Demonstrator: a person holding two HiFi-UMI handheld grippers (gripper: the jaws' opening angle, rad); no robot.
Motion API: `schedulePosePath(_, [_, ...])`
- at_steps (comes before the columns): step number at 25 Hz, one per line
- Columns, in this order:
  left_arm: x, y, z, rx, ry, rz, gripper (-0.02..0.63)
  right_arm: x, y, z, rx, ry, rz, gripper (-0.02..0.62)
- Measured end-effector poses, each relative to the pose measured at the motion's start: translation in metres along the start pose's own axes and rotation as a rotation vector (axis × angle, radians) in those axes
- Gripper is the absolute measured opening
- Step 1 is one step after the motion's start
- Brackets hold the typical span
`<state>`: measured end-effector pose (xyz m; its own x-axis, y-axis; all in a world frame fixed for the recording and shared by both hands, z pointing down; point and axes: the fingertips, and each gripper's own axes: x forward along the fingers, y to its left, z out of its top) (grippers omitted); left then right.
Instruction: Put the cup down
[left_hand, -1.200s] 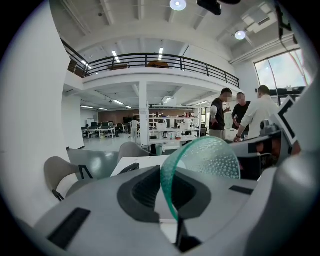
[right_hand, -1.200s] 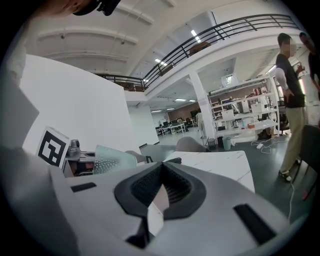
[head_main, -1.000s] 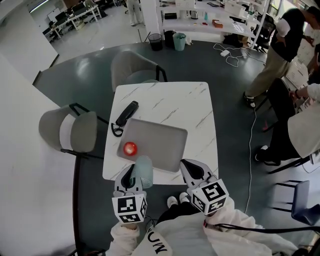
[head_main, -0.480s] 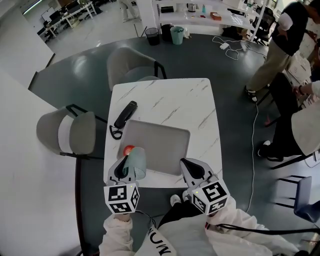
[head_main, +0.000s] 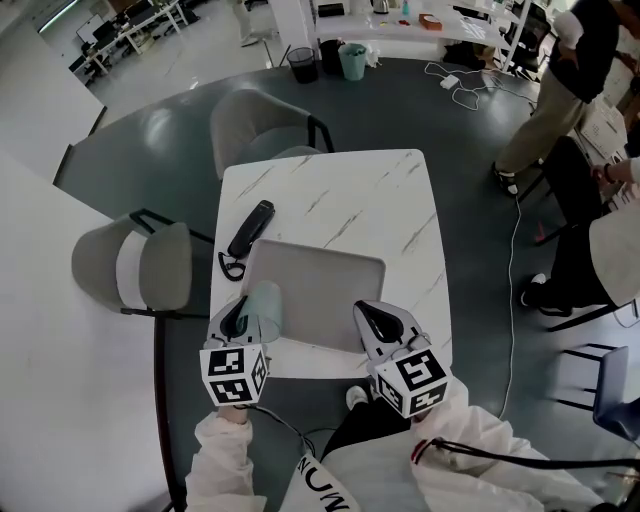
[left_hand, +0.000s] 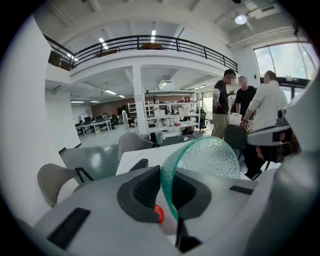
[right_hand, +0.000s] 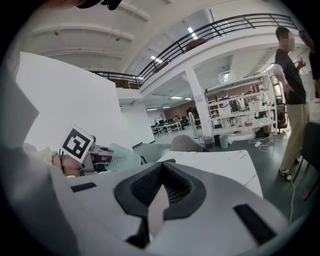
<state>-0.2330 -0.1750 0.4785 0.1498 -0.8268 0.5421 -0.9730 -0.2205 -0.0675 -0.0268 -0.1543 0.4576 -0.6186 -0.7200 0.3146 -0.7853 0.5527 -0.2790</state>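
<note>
1. The left gripper (head_main: 240, 320) has its jaws pinching the cup (head_main: 264, 308), a see-through green one with a dimpled wall.
2. In the left gripper view the cup's (left_hand: 205, 157) rim runs up between the two dark pads of the left gripper (left_hand: 162, 172). One pad sits on each side of the thin wall, and the body of the cup bulges forward and to the right of the jaws.
3. A small red thing (left_hand: 158, 214) shows low in the gap between those pads, below the rim; what it is cannot be told.
4. From the head view the cup is tipped, with its mouth towards the gripper. It hangs over the near left corner of the grey tray (head_main: 320, 285) on the white marbled desk (head_main: 350, 205). Whether it touches the tray cannot be told.
5. The right gripper (head_main: 368, 312) is over the near right corner of the tray, well apart from the cup. In its own view the right gripper's (right_hand: 161, 167) jaws are pressed together at the tips, with nothing between them.
6. The right gripper view also shows the cup (right_hand: 122, 156) off to its left.
7. A black handset (head_main: 250, 230) lies on the desk just beyond the tray's far left corner.
</note>
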Motion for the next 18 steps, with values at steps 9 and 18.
schedulePosePath(9, [0.043, 0.01, -0.008, 0.012, 0.049, -0.033, 0.025, 0.045, -0.011, -0.002, -0.024, 0.015, -0.012, 0.0])
schedulePosePath(18, [0.085, 0.038, -0.019, 0.043, 0.132, -0.047, 0.025, 0.083, -0.017, -0.012, -0.031, 0.065, -0.012, 0.0])
